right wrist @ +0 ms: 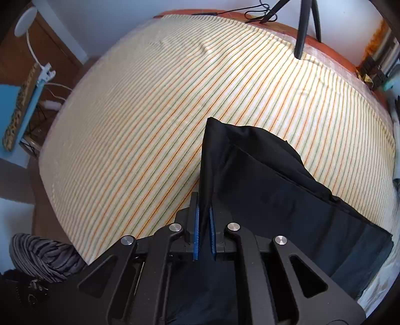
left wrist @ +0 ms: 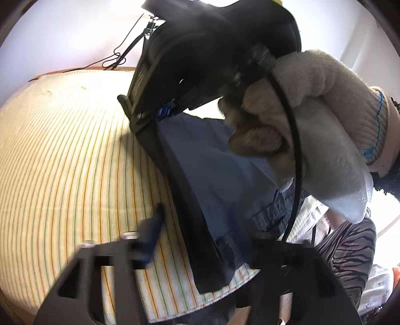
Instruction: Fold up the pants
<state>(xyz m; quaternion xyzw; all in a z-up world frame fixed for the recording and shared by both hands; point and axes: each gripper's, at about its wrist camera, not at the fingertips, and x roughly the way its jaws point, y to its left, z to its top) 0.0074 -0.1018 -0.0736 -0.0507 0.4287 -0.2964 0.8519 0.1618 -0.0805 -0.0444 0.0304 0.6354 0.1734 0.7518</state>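
Dark pants (right wrist: 270, 185) lie on the striped bed sheet (right wrist: 155, 107), at its near right side. My right gripper (right wrist: 203, 225) is shut on a raised corner of the pants, which stands up between its blue pads (right wrist: 196, 225). In the left wrist view the pants (left wrist: 215, 175) hang as a bluish-dark sheet from the right gripper (left wrist: 167, 111), held by a gloved hand (left wrist: 312, 120). Of my left gripper only the left finger (left wrist: 152, 237) shows clearly, over the sheet (left wrist: 75, 150) beside the pants' edge; the right finger is hidden against the cloth. It looks wide open.
A tripod leg (right wrist: 302, 30) stands on the far side of the bed, with cables (right wrist: 262, 12) near it. A blue shelf (right wrist: 22, 105) and lamp (right wrist: 25, 22) stand at the left. A striped grey garment (right wrist: 42, 255) is at the lower left, off the bed.
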